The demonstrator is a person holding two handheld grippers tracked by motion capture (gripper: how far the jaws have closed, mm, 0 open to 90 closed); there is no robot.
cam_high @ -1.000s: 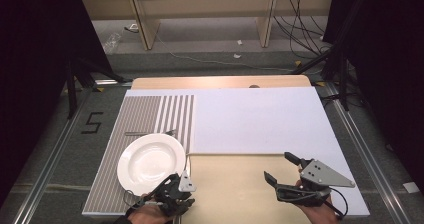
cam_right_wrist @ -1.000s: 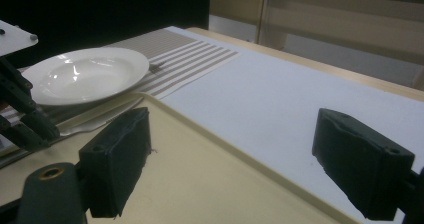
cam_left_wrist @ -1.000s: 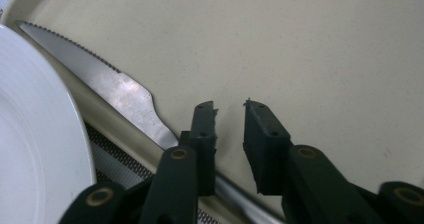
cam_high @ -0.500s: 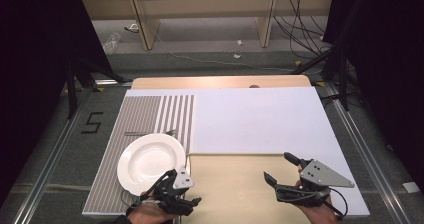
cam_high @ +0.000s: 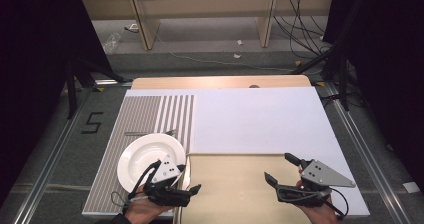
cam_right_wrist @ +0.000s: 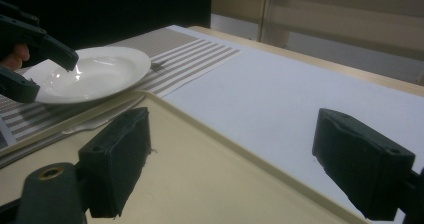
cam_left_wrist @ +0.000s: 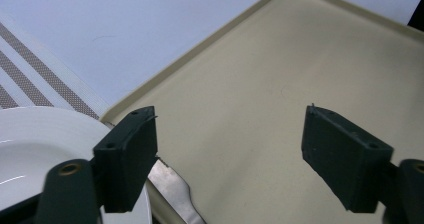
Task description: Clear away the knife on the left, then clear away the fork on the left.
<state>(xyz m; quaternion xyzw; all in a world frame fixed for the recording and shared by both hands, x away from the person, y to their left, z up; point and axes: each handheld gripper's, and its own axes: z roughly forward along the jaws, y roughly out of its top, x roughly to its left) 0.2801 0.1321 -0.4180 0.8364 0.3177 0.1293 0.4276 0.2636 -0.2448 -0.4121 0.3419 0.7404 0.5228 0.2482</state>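
Since the earlier frame the left gripper [cam_high: 186, 183] has drawn back a little from the white plate [cam_high: 145, 159] toward the near table edge and lifted slightly, and its jaws have just been opening; they now stand spread wide with nothing between them. In the left gripper view, the left jaw hangs over the seam where the plate's rim [cam_left_wrist: 45, 134] meets the beige tray [cam_left_wrist: 280, 84], and a metal utensil handle [cam_left_wrist: 172, 184] lies just beside the plate, against the tray's raised edge. The plate rests on the striped placemat [cam_high: 145, 114], at the tray's left side. Another utensil [cam_high: 150, 132] lies on the mat just beyond the plate. The right gripper [cam_high: 282, 171] hovers over the tray's right part, its jaws likewise spread apart and empty, well apart from the plate.
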